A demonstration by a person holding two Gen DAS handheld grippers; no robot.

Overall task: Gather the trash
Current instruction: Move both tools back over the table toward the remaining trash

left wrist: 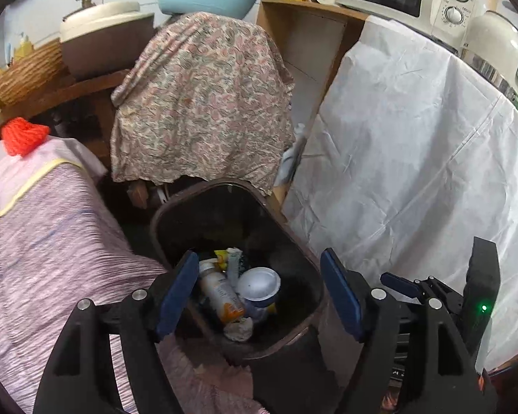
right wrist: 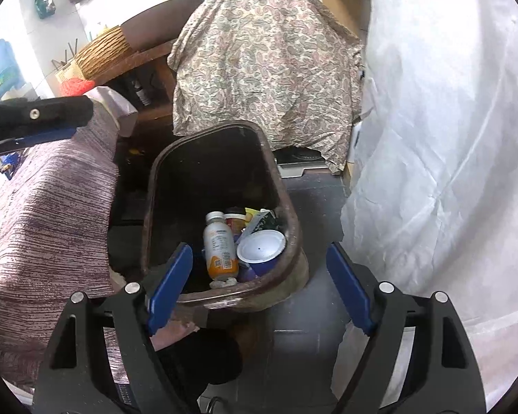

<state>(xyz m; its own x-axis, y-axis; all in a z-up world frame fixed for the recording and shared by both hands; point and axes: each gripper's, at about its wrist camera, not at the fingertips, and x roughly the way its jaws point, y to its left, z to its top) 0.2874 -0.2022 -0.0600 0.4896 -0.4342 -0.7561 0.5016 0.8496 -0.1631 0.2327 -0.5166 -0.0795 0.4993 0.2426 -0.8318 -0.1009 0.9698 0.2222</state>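
Left wrist view. Left gripper (left wrist: pixel 259 293) poised directly above dark brown plastic waste bin (left wrist: pixel 176 207), jaws spread wide, nothing between blue pads (left wrist: pixel 176 293); placement judged consistent with a drop point over the opening. Inside bin, at near end: white plastic bottle with orange label (left wrist: pixel 221 293), white round cup lid (left wrist: pixel 259 281), crumpled white paper wad (left wrist: pixel 238 329), yellow wrapper (left wrist: pixel 221 255). Right gripper (left wrist: pixel 400 281) visible at right, alongside bin. Paisley cloth (left wrist: pixel 200 103) draped over furniture beyond bin; white sheet (left wrist: pixel 414 155) to right.

Right wrist view. Right gripper (right wrist: pixel 259 289) aimed down at near rim of same bin (right wrist: pixel 155 179), jaws spread, empty. Bottle (right wrist: pixel 221 245) and lid (right wrist: pixel 260 246) lying against near right wall, presumably where dropped items settle. Left gripper (right wrist: pixel 38 117) seen at far left, over striped purple fabric (right wrist: pixel 51 207). Collected trash already in bin; neither gripper carrying anything.
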